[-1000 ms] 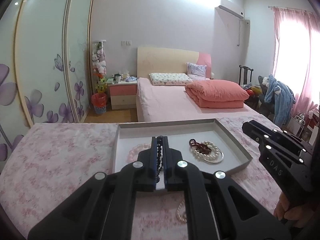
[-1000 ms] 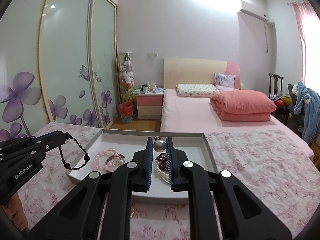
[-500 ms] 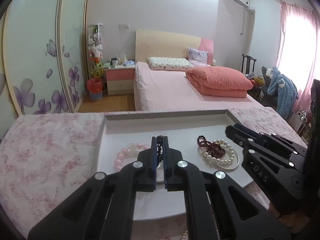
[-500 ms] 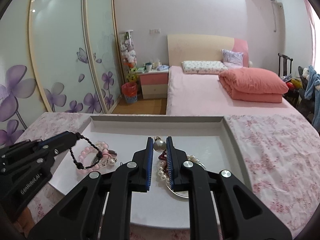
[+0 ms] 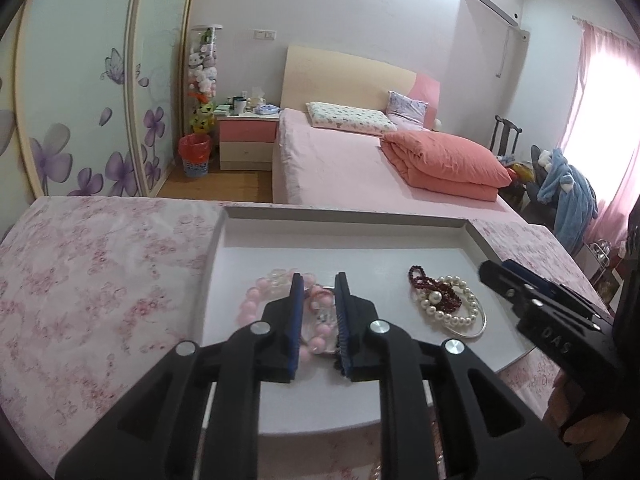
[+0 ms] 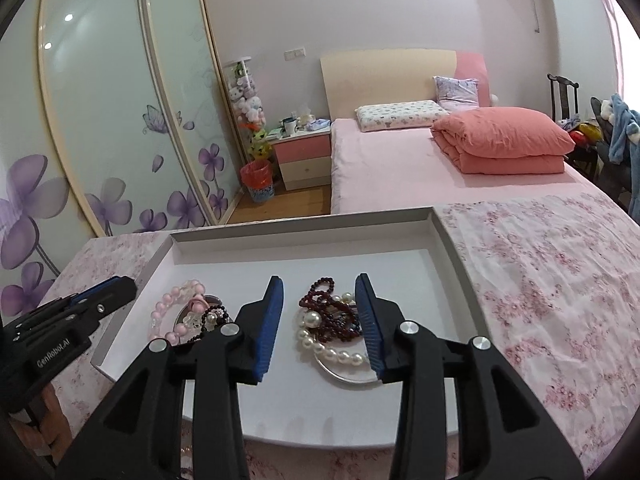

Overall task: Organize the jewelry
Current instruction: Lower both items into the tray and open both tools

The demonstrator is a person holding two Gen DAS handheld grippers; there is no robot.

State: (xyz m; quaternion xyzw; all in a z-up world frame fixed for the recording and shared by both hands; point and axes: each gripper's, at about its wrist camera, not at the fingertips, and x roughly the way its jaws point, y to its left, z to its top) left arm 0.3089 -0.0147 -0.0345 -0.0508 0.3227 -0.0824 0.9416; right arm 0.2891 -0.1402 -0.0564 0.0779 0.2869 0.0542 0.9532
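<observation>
A shallow white tray (image 5: 344, 216) (image 6: 304, 224) lies on the flowered cloth. On its left side a pink bead bracelet (image 5: 250, 304) (image 6: 168, 308) sits with a black bead bracelet (image 6: 214, 316) lying loose on it. On the right side are a pearl strand (image 5: 452, 308) (image 6: 336, 354), dark red beads (image 5: 424, 280) (image 6: 332, 320), one large pearl (image 6: 310, 320) and a silver bangle (image 5: 476, 328). My left gripper (image 5: 318, 280) (image 6: 120, 286) hovers over the pink pile, its jaws opening and gripping nothing. My right gripper (image 6: 319, 280) (image 5: 492, 270) hangs over the pearl pile, jaws opening wider, pads touching nothing.
The pink flowered cloth (image 6: 540, 280) covers the table around the tray. A person's hand (image 5: 576, 412) holds the right gripper at the lower right. Beyond the table stand a pink bed (image 5: 340, 160), a nightstand (image 5: 246, 140) and a flowered wardrobe (image 6: 100, 120).
Both grippers came forward and down over the tray and their jaws parted. The left one let go of the black bead bracelet. The right one dropped the large pearl onto the pearl pile.
</observation>
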